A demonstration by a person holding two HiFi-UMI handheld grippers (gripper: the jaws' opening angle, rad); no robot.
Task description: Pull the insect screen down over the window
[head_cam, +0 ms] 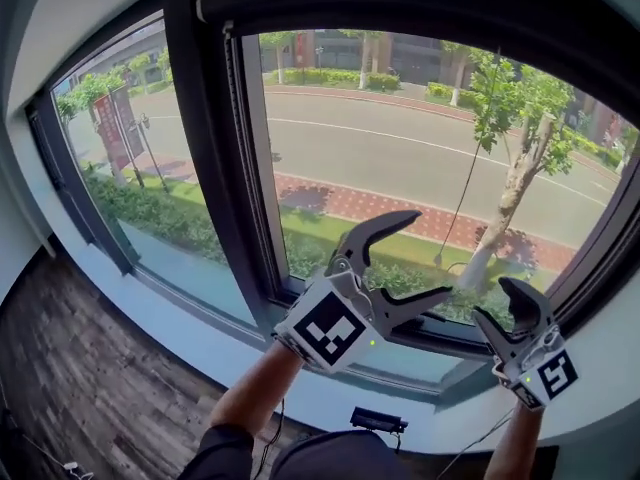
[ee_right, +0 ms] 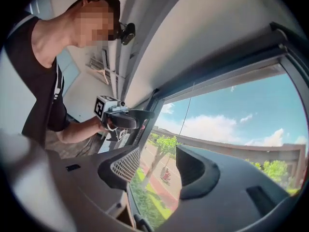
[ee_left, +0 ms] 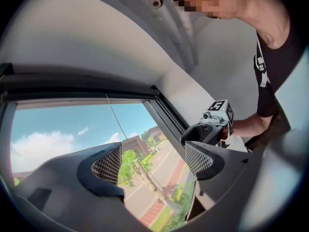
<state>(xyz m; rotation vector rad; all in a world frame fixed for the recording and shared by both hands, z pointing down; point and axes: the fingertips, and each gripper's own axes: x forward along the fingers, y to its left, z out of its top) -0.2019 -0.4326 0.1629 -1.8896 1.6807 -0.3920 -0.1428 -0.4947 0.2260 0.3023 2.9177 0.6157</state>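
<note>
Left black two-jaw gripper and right black two-jaw gripper were both held up in front of the dark-framed glass window, at its lower right part. Both sets of jaws were released and spread. Each gripper view showed only street and sky through the gap, nothing held.

Insect screen: no mesh lay over the pane. It was judged to be rolled up inside the dark housing bar along the top of the frame. A thin dark pull cord hung from that bar down the pane. Its lower end was near the left gripper's jaws, and contact could not be told.

Step in hand, as judged: get a hold on the cord, with no pull begun.

Notes for doing it well:
- Take the cord low down with one gripper and centre it on the pads.
- Close firmly, since so thin a cord would likely slip.
- Draw straight down along the pane, because a sideways pull could cock the screen in its side tracks.
- Keep the other gripper free to catch the screen's bottom edge once it comes within reach.
</note>
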